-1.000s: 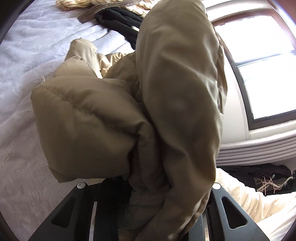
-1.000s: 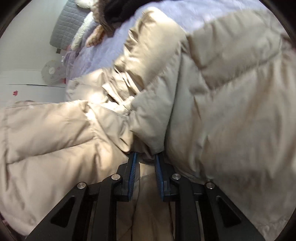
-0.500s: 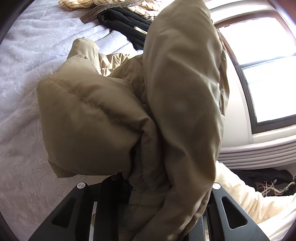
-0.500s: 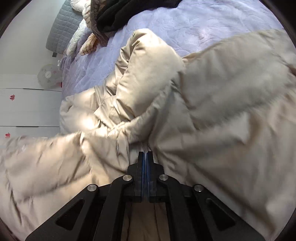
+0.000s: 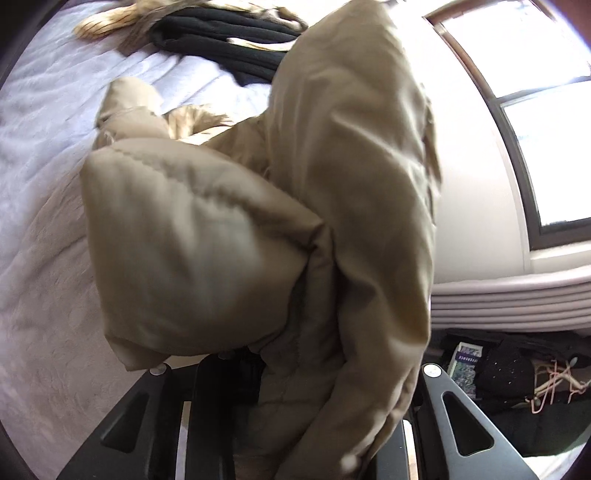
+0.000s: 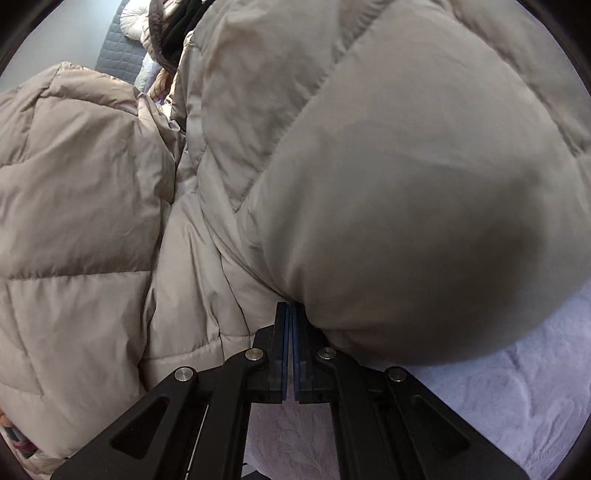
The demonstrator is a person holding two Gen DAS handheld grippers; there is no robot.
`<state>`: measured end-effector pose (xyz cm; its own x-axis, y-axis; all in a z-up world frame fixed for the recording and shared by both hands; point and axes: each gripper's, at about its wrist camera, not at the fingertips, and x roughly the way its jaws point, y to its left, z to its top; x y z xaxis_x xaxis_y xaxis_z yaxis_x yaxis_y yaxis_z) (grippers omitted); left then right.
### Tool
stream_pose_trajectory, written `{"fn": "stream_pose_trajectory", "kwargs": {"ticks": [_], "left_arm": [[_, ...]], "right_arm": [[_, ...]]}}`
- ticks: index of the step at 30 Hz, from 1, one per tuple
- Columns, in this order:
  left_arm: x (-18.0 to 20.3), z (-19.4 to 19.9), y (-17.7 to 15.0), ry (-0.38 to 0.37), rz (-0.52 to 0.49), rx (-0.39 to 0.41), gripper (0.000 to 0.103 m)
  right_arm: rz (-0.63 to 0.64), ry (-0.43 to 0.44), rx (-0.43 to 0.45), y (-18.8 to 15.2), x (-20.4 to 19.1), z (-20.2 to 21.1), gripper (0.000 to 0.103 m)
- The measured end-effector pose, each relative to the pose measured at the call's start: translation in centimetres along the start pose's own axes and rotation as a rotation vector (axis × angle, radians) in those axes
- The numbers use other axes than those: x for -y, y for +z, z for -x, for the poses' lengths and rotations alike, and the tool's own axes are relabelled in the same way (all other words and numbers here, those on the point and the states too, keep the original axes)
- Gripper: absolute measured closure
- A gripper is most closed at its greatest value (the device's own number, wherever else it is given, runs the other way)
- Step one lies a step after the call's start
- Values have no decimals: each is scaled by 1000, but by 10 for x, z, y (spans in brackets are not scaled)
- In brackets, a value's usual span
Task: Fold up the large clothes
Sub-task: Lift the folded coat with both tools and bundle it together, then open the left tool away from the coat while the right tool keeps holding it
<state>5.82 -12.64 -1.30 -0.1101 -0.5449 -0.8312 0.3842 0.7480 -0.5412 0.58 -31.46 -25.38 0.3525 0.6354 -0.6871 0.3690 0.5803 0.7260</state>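
A beige quilted puffer jacket (image 5: 221,240) fills the left wrist view and hangs bunched over my left gripper (image 5: 295,387), which is shut on a thick fold of it; the fingertips are hidden by the cloth. In the right wrist view the same jacket (image 6: 388,184) bulges close to the camera. My right gripper (image 6: 289,317) is shut, its blue pads pressed together with the tips at the jacket's lower edge, pinching it. The jacket is lifted above the white bedspread (image 6: 517,387).
The white textured bedspread (image 5: 44,147) lies left. A black garment (image 5: 229,44) and a striped cloth (image 5: 107,22) lie at the far end of the bed. A window (image 5: 546,129) is right, with clutter and hangers (image 5: 535,384) on the floor below. A grey headboard (image 6: 118,51) shows far off.
My right gripper closed from slightly open onto the jacket's edge and lifted it, so the jacket now bulges close to the camera. The left gripper kept its hold and shifted slightly.
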Motion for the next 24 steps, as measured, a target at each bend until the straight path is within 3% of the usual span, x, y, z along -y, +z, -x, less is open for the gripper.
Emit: {"fn": "stream_pose_trajectory", "kwargs": {"ticks": [1, 2, 3, 5, 8, 11, 12, 14, 15, 16, 19, 22, 24], "left_arm": [[13, -9, 3, 17, -22, -8, 76], [22, -15, 2, 17, -46, -15, 68], [32, -25, 5, -4, -73, -24, 53], [44, -47, 11, -32, -104, -31, 40], [53, -84, 16, -47, -160, -60, 30], [46, -114, 23, -69, -127, -75, 28], [44, -121, 24, -75, -118, -79, 28], [39, -127, 21, -86, -103, -84, 22], [37, -129, 19, -99, -96, -84, 15], [37, -130, 18, -107, -87, -79, 13], [39, -133, 14, -82, -88, -77, 13], [44, -132, 6, -60, -96, -84, 13], [51, -132, 12, -58, -98, -94, 13]], "right_arm": [[-10, 20, -1, 2, 4, -1, 103], [-25, 44, -2, 4, 8, -2, 103], [-42, 67, -2, 5, 12, -1, 103], [-68, 101, -7, 6, 17, 4, 103], [-82, 119, 26, 2, 22, 30, 99], [-107, 84, 95, -5, 37, 70, 98], [-109, 42, 127, -3, 37, 81, 94], [-107, -46, 204, -7, 42, 111, 51], [-100, -73, 252, -10, 43, 127, 41], [-85, -88, 292, -12, 40, 142, 37], [-2, -108, 377, -13, 20, 171, 37], [107, -125, 414, -12, -7, 177, 31], [132, -162, 429, 6, -23, 164, 31]]}}
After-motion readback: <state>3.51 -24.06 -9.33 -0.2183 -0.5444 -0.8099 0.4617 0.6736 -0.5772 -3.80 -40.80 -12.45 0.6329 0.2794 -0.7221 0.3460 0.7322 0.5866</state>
